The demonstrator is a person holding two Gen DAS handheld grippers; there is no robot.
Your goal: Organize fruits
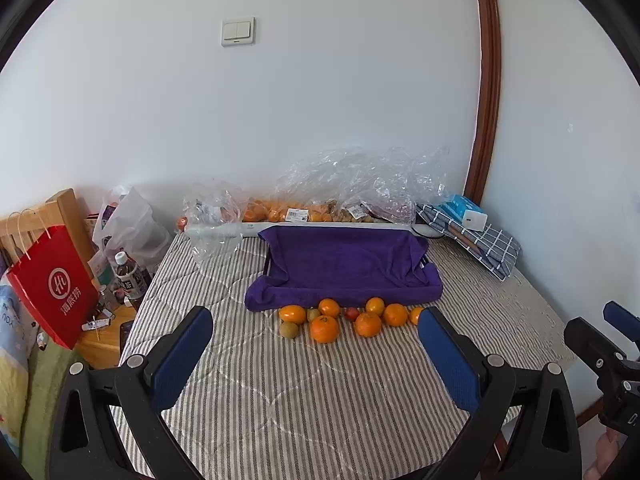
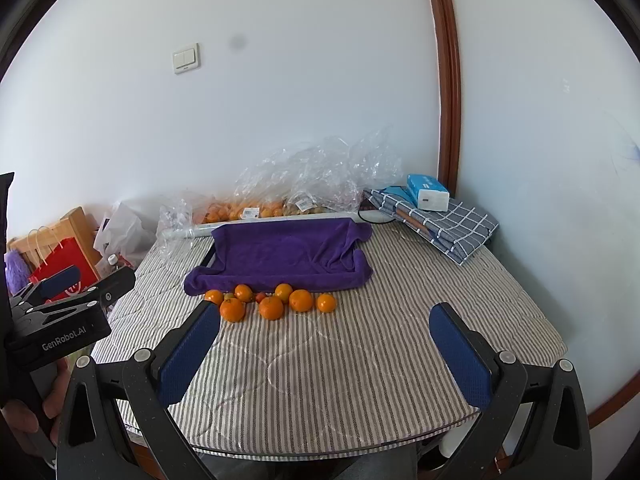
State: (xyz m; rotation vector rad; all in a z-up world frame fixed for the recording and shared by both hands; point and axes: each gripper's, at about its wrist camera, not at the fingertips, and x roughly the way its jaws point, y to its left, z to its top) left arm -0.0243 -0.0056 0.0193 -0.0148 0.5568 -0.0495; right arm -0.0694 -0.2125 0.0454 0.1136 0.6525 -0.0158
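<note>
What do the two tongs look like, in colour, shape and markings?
Both are alike: black plastic frames with triangular cut-outs and round silver screws, ending in two long fingers faced with blue textured pads. Left tongs; right tongs. From the right wrist view, the body of the left tongs carries the white lettering "GenRobot.AI".

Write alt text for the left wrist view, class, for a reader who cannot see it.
Loose oranges and smaller fruits lie on a striped tablecloth before a purple towel-lined tray. The open left gripper hovers short of them, empty.
</note>
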